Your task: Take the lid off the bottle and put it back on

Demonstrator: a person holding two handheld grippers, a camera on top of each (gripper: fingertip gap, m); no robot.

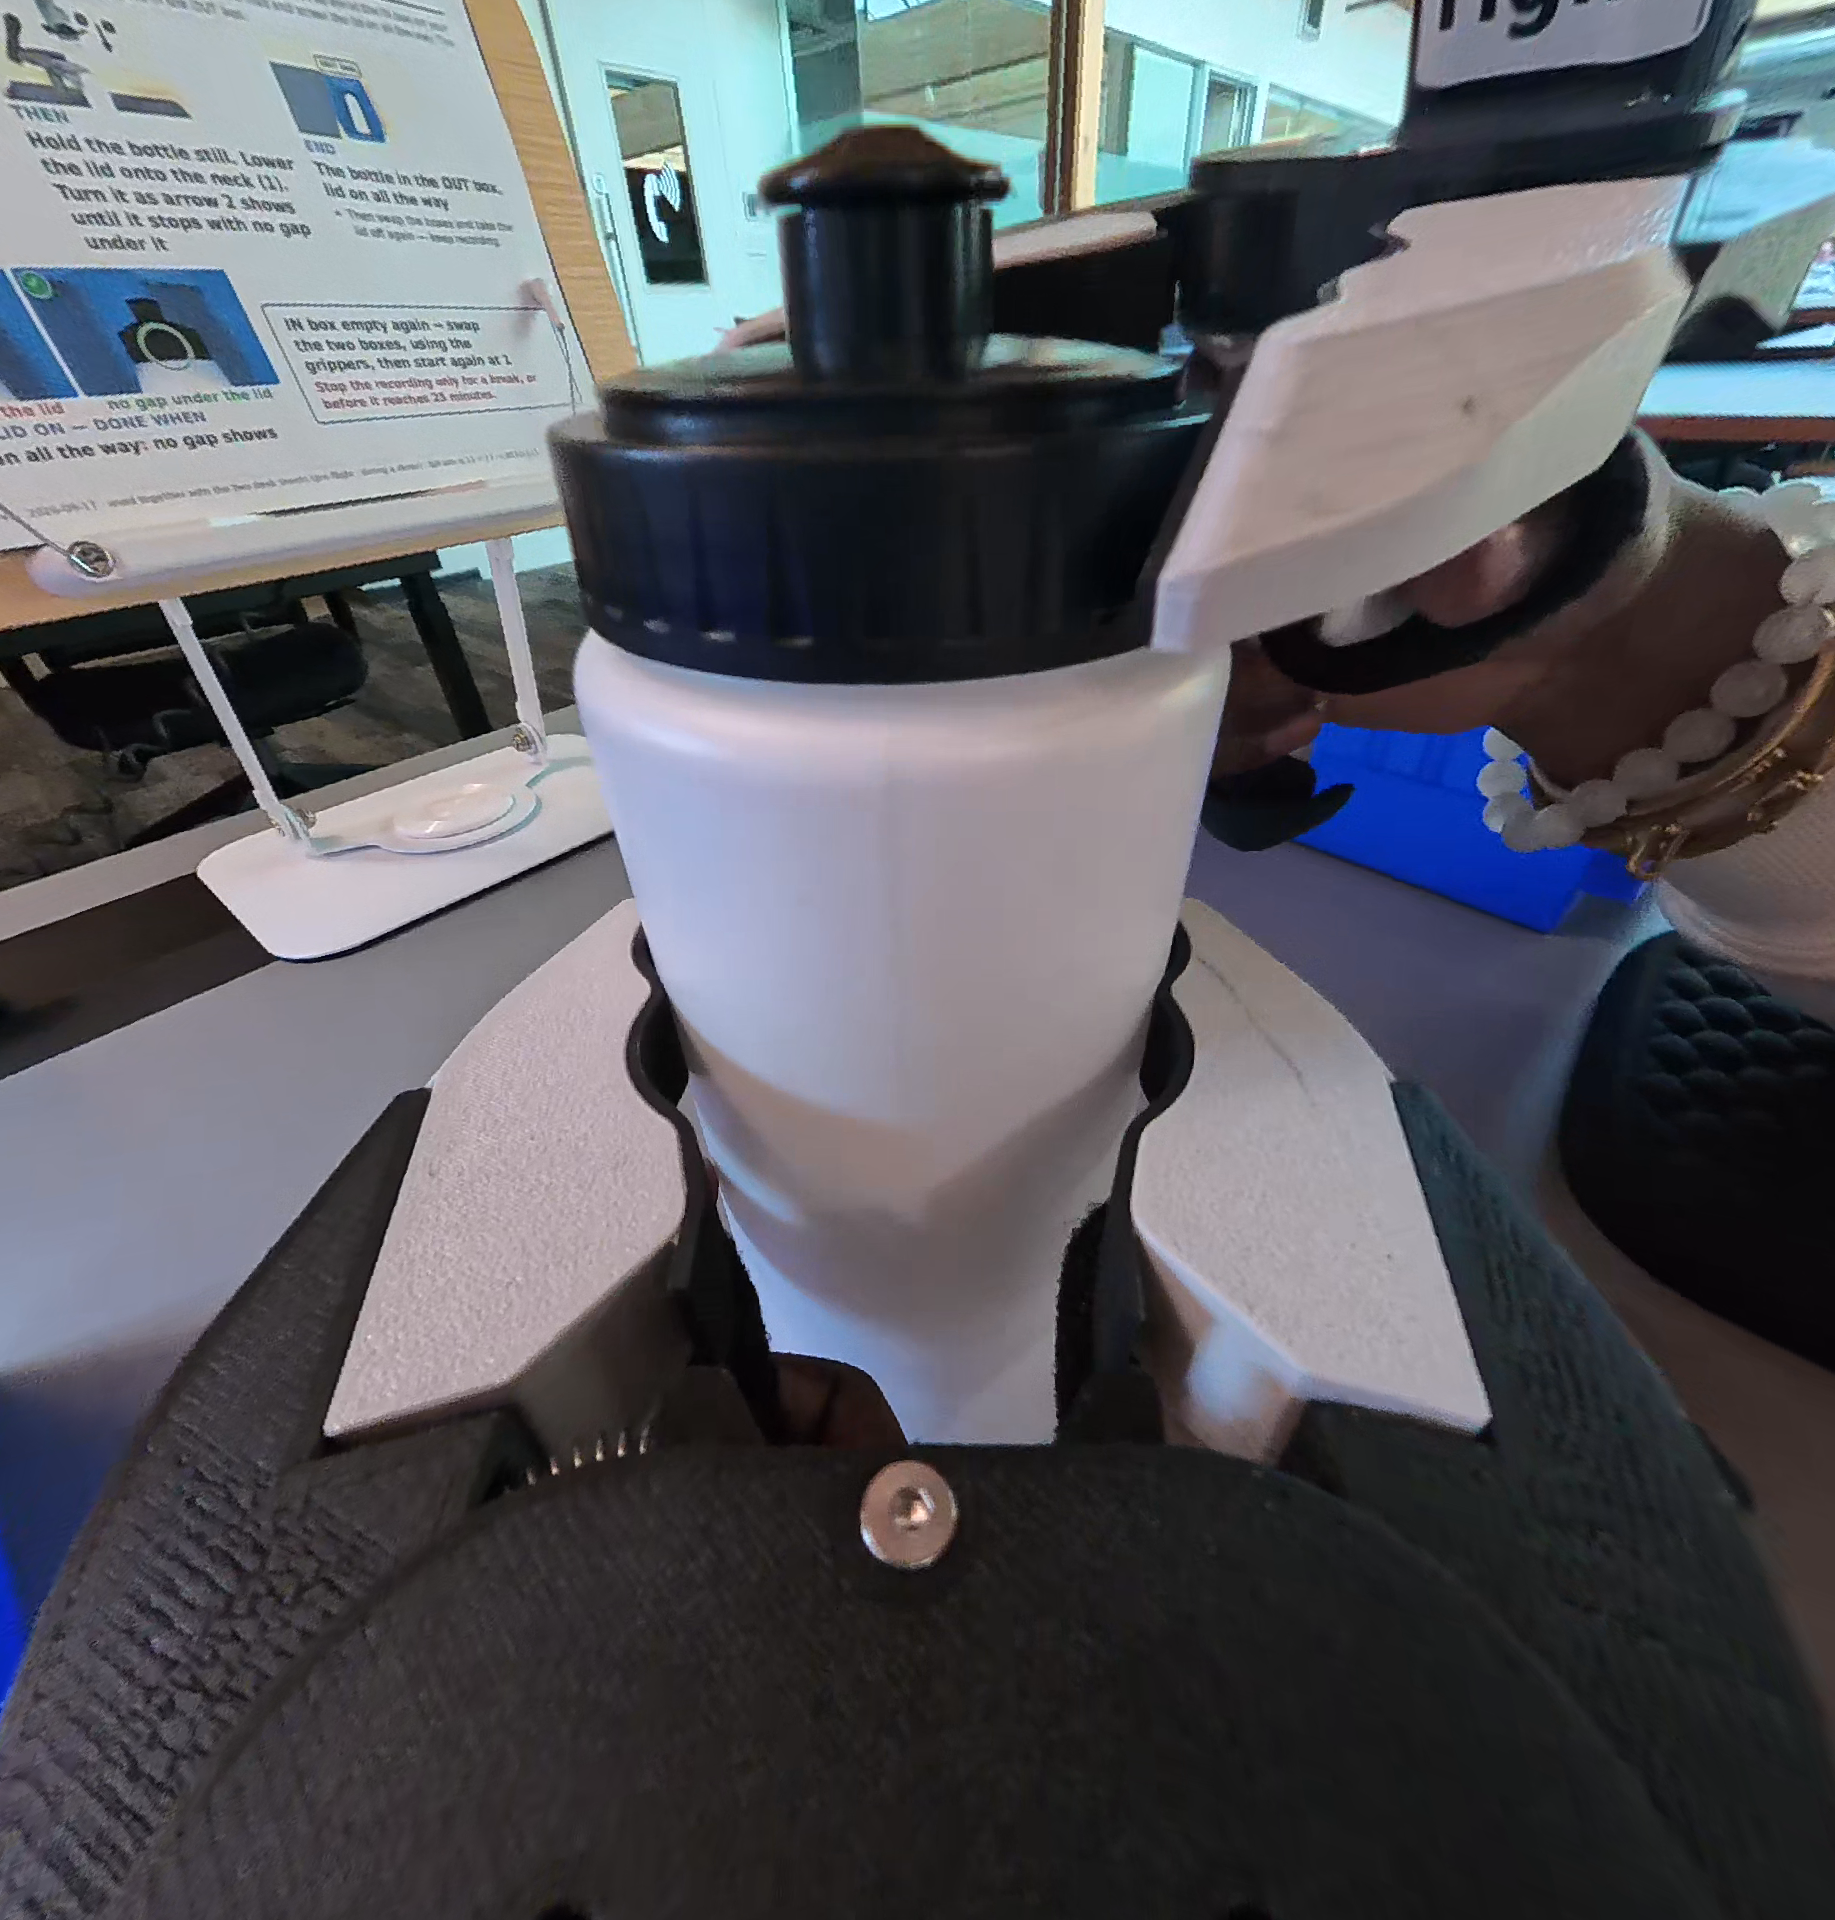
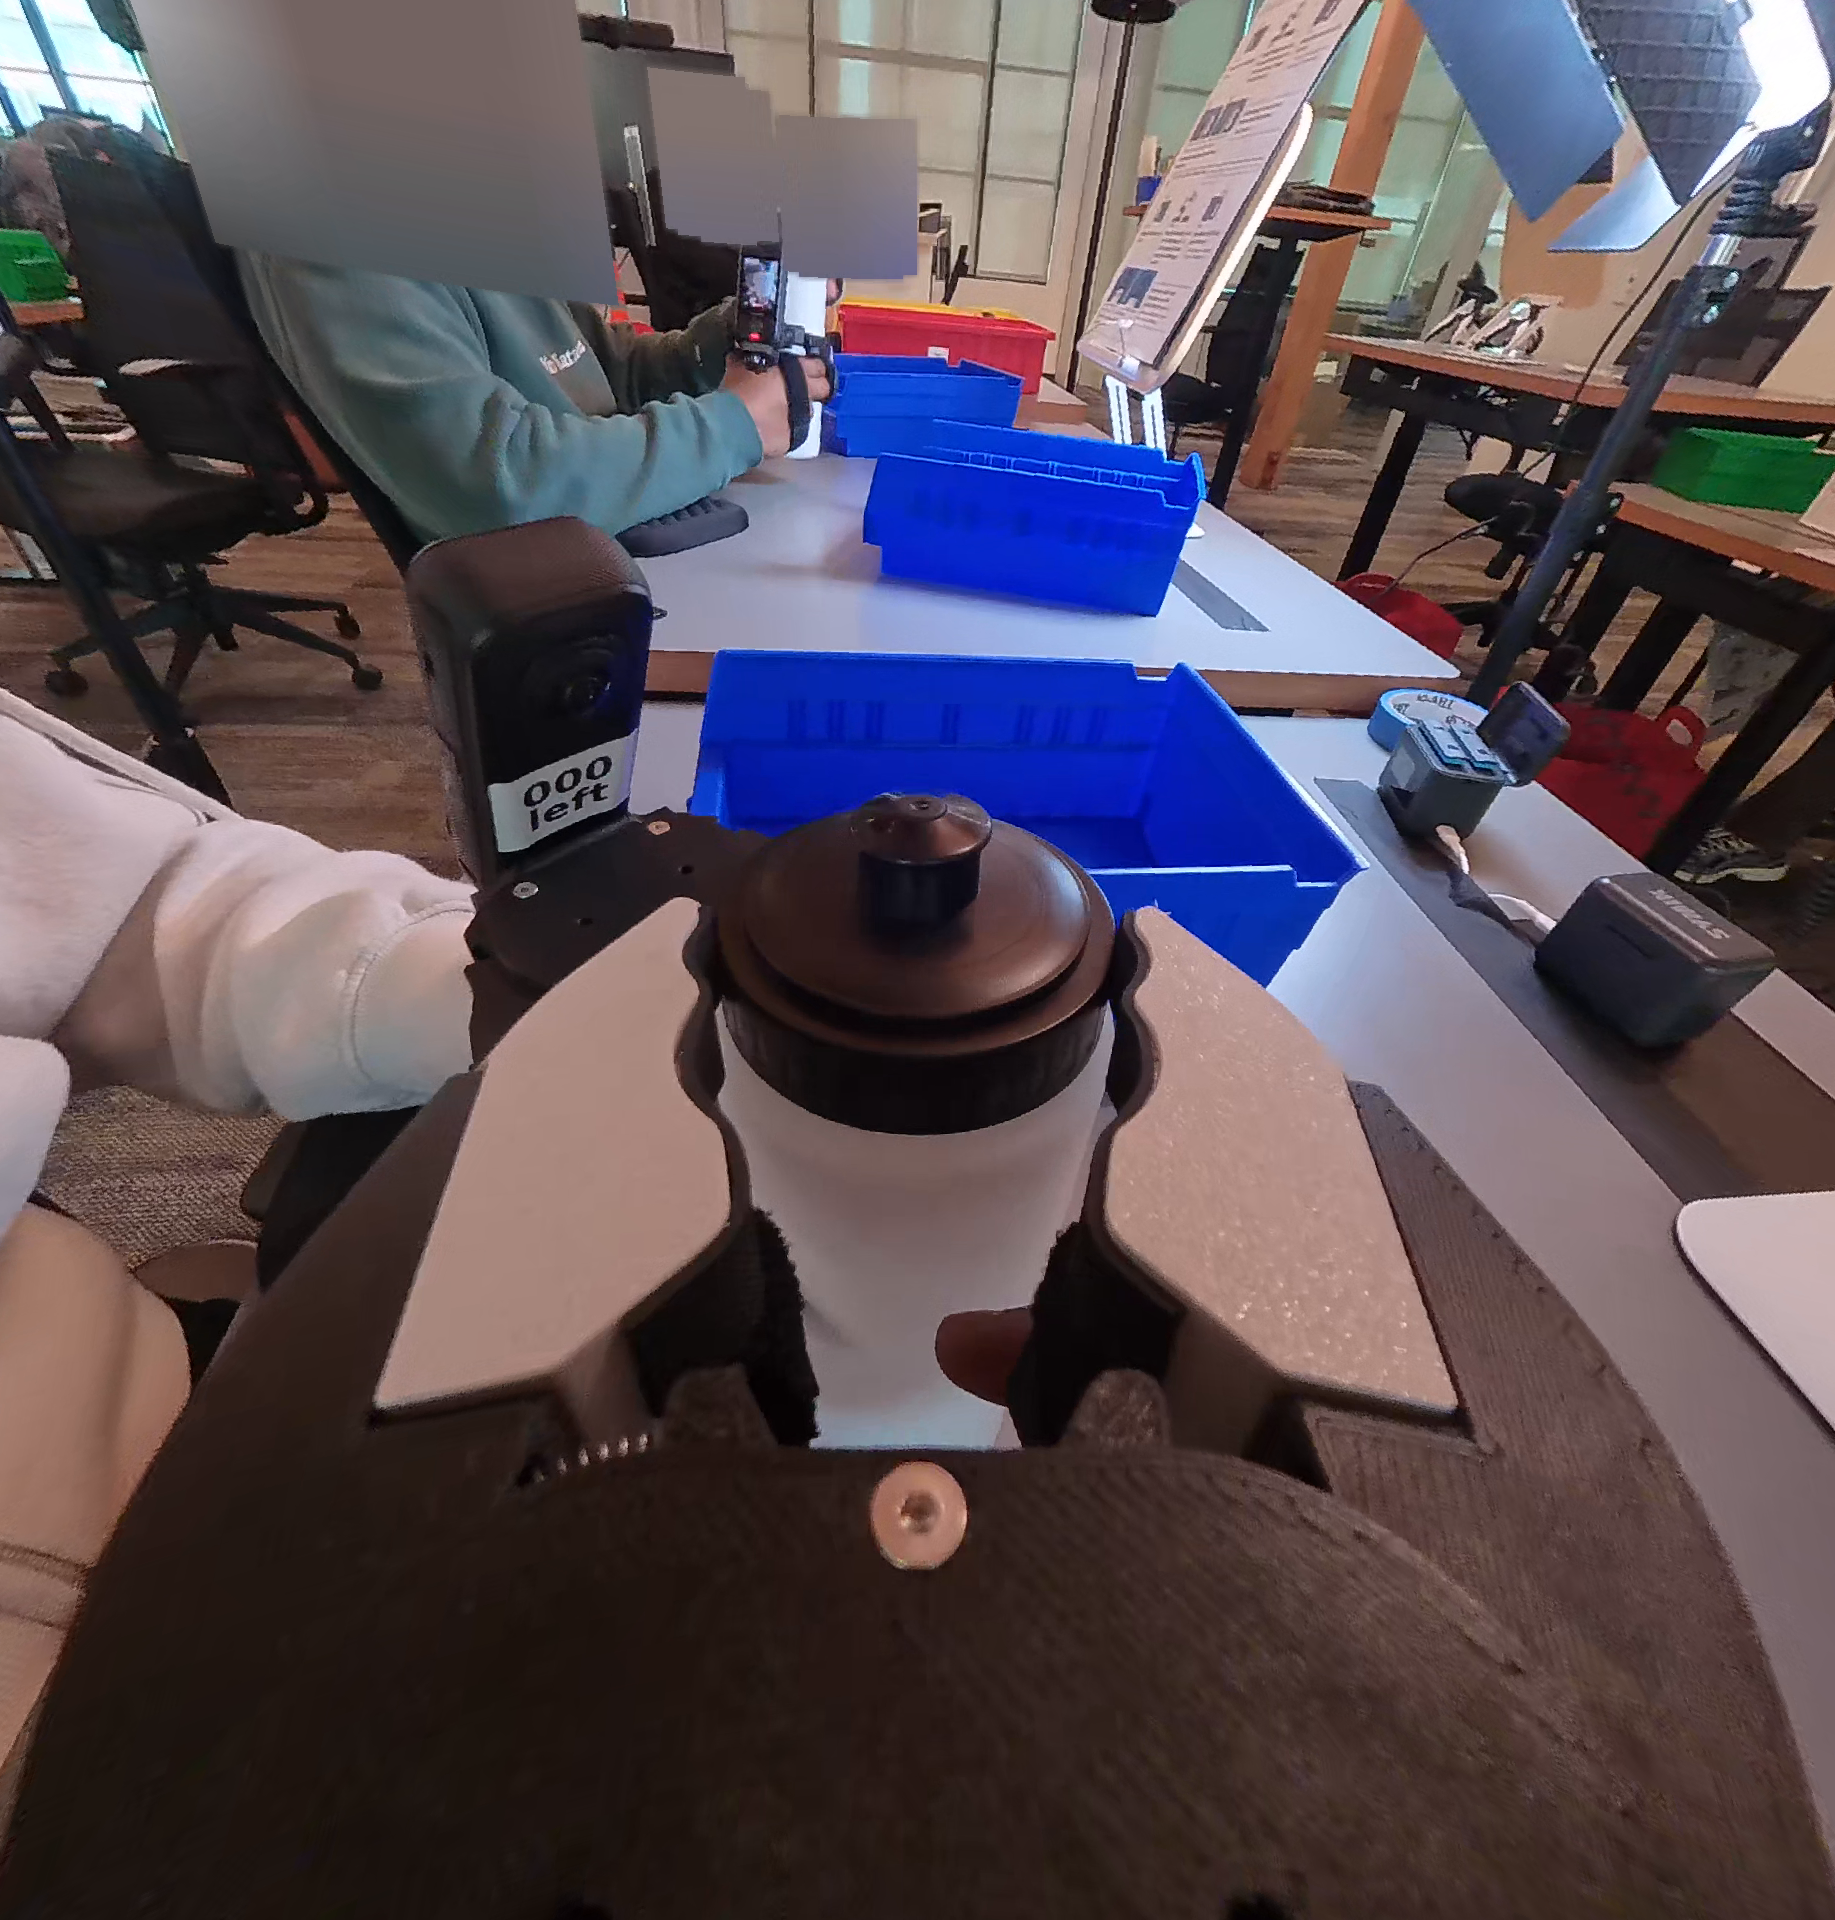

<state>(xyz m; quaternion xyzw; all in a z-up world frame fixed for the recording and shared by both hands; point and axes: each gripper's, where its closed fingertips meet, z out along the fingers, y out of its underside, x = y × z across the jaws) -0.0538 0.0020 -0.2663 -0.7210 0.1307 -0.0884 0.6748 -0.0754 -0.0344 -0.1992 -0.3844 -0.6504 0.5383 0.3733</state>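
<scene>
The grey table (image 2: 1006, 613) runs from the centre of your right wrist view up toward the upper middle, and it fills the left middle of your left wrist view too. On it, just behind the bottle in the right wrist view, sits an open blue bin (image 2: 1183, 800), with a second blue bin (image 2: 1027, 530) farther back in the upper centre. In the upper left of the left wrist view an instruction board (image 1: 227, 260) stands on a white stand. The white bottle (image 1: 892, 894) fills the centre of that view, upright, with its lower body between the fingers of your left gripper (image 1: 908, 1049); those fingers are clamped on the bottle's body. The black lid (image 2: 913, 966) is seated on the bottle's neck, and no gap shows under it in either view. In the right wrist view your right gripper (image 2: 908, 997) has its fingers to either side of the lid's ribbed rim, pressed against it, so it is gripping the lid. The same gripper shows at the upper right of the left wrist view, one white finger against the lid's side. At the right edge of the right wrist view a dark grey case (image 2: 1651, 966) lies on the table, and above it a roll of blue tape (image 2: 1412, 717).
</scene>
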